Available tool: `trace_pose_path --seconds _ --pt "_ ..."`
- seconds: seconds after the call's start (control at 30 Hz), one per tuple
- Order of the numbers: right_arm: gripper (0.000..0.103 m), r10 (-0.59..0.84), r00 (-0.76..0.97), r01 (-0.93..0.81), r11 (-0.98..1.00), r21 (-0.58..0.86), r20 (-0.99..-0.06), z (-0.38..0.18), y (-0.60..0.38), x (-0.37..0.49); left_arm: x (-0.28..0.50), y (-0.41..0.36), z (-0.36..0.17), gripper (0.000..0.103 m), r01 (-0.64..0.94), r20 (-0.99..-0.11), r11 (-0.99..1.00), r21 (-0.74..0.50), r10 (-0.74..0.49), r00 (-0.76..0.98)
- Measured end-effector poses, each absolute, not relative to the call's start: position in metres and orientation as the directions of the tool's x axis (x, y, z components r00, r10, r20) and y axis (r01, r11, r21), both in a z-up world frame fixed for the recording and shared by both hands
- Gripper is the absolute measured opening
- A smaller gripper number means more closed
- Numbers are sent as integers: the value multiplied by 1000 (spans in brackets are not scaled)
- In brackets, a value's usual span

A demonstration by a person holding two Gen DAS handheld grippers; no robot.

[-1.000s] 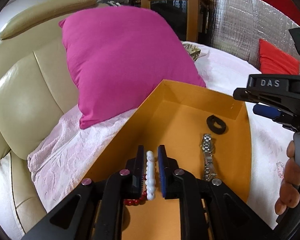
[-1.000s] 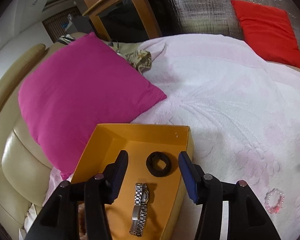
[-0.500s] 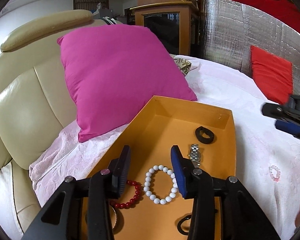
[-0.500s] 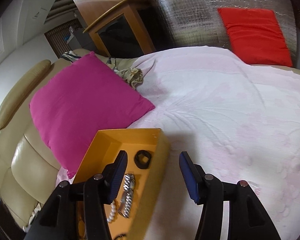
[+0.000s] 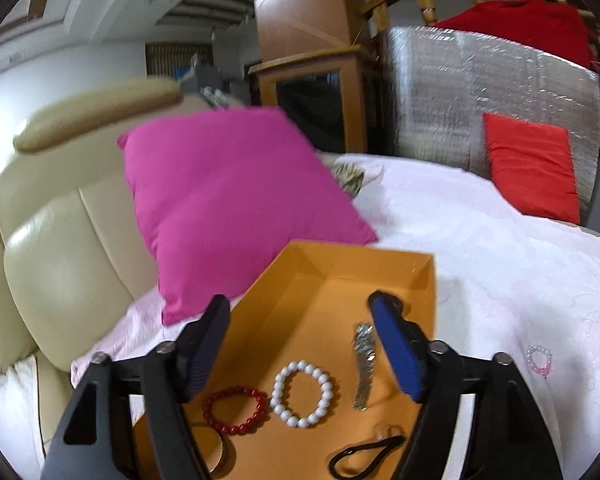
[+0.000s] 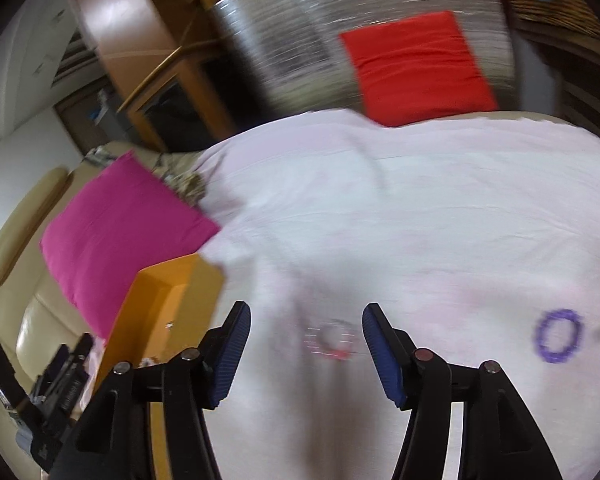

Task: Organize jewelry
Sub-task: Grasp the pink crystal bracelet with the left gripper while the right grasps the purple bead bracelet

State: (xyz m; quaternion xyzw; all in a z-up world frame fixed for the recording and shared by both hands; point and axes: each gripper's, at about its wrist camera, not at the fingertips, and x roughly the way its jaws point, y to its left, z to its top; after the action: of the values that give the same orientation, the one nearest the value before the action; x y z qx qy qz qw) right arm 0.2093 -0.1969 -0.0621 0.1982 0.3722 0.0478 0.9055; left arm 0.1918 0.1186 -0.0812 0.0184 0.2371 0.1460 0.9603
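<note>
An orange box (image 5: 380,276) lies on the pink bedspread. In it lie a white bead bracelet (image 5: 302,394), a red bead bracelet (image 5: 235,411), a silver watch (image 5: 363,364) and a black loop (image 5: 366,456). My left gripper (image 5: 300,344) is open and empty above the box. A pale pink bracelet (image 5: 539,360) lies on the bedspread right of the box; it shows blurred in the right wrist view (image 6: 332,338), between the fingers of my open, empty right gripper (image 6: 306,350). A purple bracelet (image 6: 558,341) lies further right. The box's corner (image 6: 172,292) shows at left.
A magenta pillow (image 5: 228,200) leans on the cream leather headboard (image 5: 52,240) behind the box. A red cushion (image 5: 532,172) stands against a silver foil panel (image 5: 480,96) at the back. A wooden cabinet (image 5: 316,96) stands behind the bed.
My left gripper opened, let go of the white bead bracelet into the box, and pulled back and up. My right gripper swung right from the box to over the pink bracelet.
</note>
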Motion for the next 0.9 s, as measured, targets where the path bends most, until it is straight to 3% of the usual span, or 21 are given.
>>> trace_pose_path --seconds 0.23,0.43,0.57,0.77,0.9 --pt "65 162 753 191 874 448 -637 -74 -274 172 184 61 -74 77 -161 -374 972 173 216 902" --pt "66 126 760 293 809 509 -638 -92 -337 153 187 8 -80 77 -44 -384 974 224 129 914" --pt "66 86 741 355 791 499 -665 -105 -368 149 197 -21 -93 77 42 -453 971 235 71 889" --pt "65 117 658 387 795 467 -744 -139 -384 170 224 -49 -120 77 194 -639 974 119 -74 766" --pt "46 91 633 386 824 415 -769 -149 -385 182 237 -51 -134 77 214 -693 974 74 -104 713"
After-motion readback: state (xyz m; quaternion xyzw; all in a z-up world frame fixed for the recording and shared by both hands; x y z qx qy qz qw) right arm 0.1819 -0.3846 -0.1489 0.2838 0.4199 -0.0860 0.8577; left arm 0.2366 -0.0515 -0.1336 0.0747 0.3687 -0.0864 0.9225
